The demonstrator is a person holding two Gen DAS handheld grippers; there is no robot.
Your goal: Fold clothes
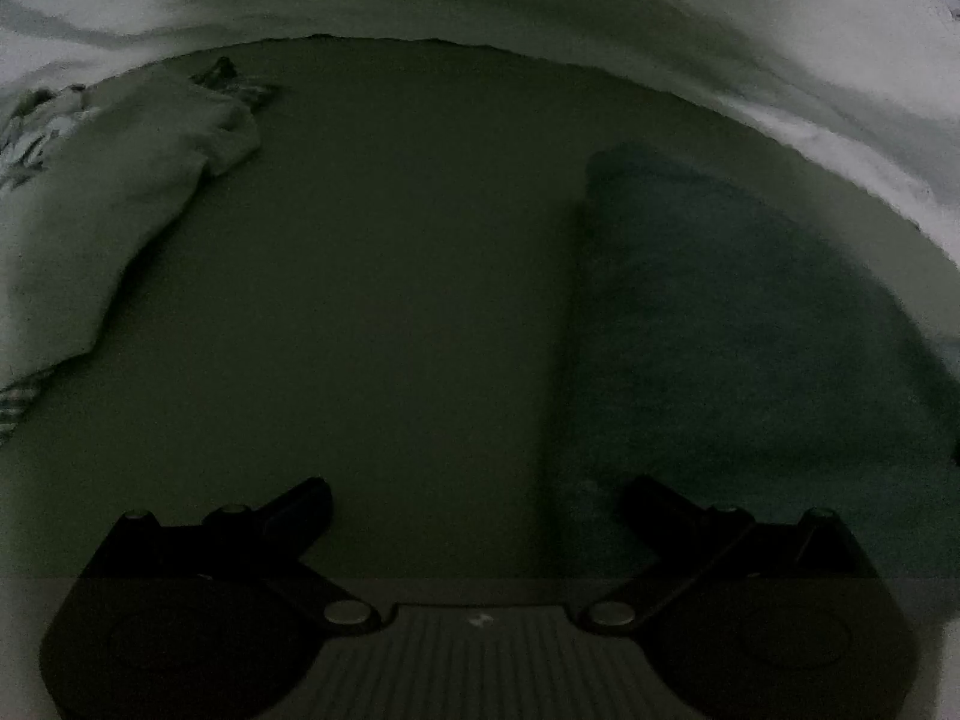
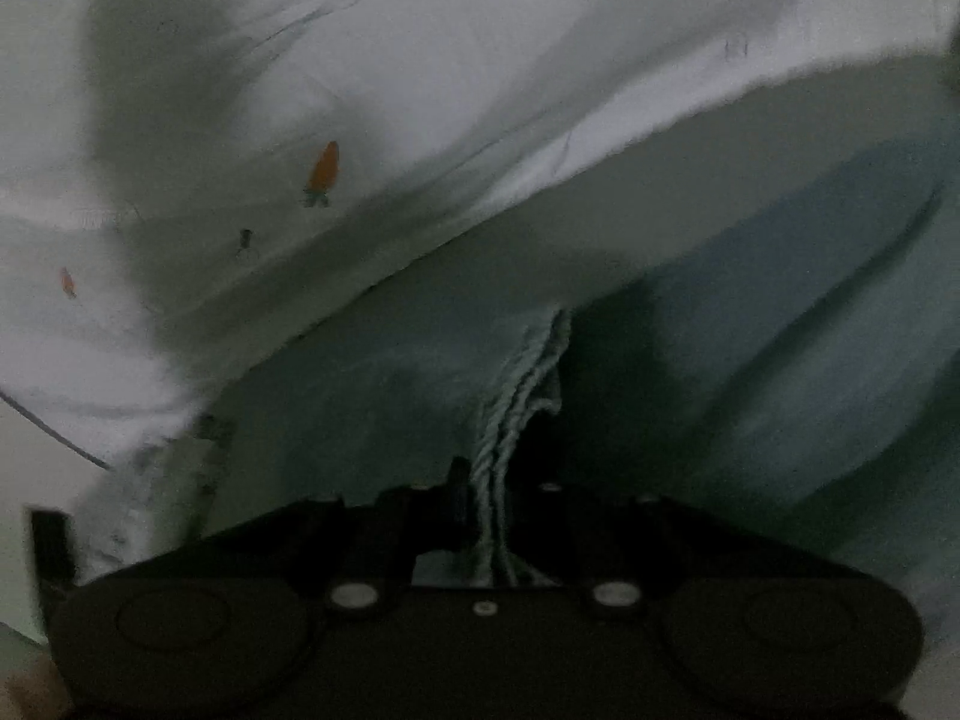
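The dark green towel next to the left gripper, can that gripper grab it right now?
Probably yes. The left gripper is open and empty, and the folded dark green towel lies right beside its right finger with nothing on top. The lifted white cloth hangs further back.

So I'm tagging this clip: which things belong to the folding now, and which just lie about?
In the job:
- white carrot-print cloth
- right claw, shut on its bunched edge

Lying about:
- dark green folded towel
- crumpled pale garment
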